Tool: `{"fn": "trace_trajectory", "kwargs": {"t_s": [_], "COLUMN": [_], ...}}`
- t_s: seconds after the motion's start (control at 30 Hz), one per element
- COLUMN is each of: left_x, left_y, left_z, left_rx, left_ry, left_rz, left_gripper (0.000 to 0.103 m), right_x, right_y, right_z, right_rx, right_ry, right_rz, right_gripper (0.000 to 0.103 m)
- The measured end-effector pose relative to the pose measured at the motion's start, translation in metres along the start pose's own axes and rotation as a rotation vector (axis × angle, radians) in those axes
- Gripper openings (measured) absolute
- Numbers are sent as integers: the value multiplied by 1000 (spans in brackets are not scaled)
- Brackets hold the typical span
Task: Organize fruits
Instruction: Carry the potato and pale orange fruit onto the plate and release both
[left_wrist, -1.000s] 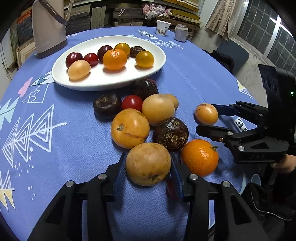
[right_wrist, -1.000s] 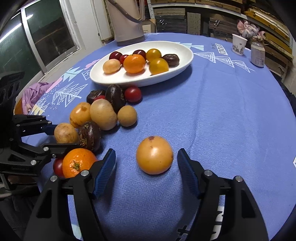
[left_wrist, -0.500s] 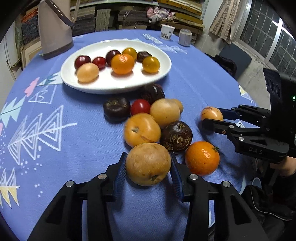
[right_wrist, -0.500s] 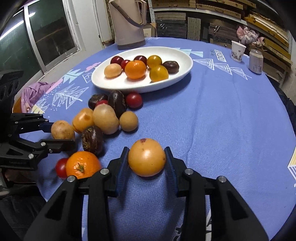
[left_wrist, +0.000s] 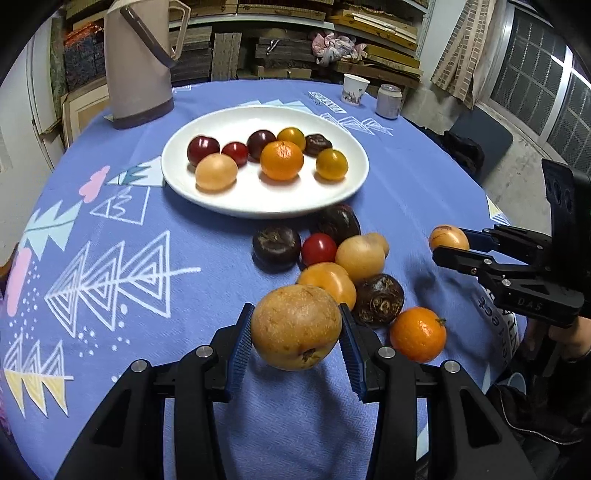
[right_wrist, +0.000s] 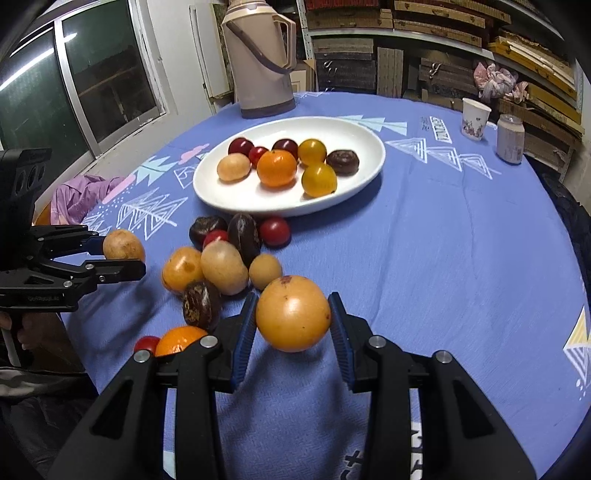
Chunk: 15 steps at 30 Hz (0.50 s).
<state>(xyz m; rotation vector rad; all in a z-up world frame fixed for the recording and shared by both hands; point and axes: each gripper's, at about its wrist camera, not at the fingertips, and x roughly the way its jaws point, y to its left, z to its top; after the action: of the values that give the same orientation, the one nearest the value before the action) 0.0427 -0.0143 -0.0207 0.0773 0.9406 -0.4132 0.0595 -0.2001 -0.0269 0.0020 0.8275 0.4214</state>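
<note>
My left gripper (left_wrist: 295, 343) is shut on a brown-yellow round fruit (left_wrist: 295, 326) and holds it above the blue cloth; it also shows in the right wrist view (right_wrist: 123, 245). My right gripper (right_wrist: 293, 328) is shut on an orange-yellow round fruit (right_wrist: 293, 314), lifted off the cloth; it shows in the left wrist view (left_wrist: 448, 238). A white oval plate (left_wrist: 258, 201) holds several fruits, among them a mandarin (left_wrist: 281, 160). A loose pile of fruits (left_wrist: 340, 258) lies on the cloth in front of the plate.
A tan thermos jug (left_wrist: 138, 62) stands behind the plate at the back left. A paper cup (left_wrist: 354, 88) and a small jar (left_wrist: 388, 101) stand at the back right. A loose mandarin (left_wrist: 417, 334) lies by my left gripper. Table edge is near at front.
Both grippers have lifted their fruits off the cloth and moved toward the plate. The right gripper closed on its fruit during this second; the left was shut on its fruit throughout.
</note>
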Motion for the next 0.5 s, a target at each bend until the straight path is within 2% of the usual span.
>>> {"fn": "trace_trajectory", "kwargs": {"t_s": [0.27, 0.5], "left_x": [-15, -14], "left_y": [9, 13], "left_z": [29, 74], "left_rx": [-7, 18], "left_ry": [-67, -132], "left_rz": [25, 70], "left_gripper": [45, 45], "right_x": [-12, -7], "right_y": [-4, -3], "right_z": [27, 61], "right_rx": [-9, -18], "right_ry": [-61, -96], "right_rz": [-7, 13], "right_gripper": [38, 38]}}
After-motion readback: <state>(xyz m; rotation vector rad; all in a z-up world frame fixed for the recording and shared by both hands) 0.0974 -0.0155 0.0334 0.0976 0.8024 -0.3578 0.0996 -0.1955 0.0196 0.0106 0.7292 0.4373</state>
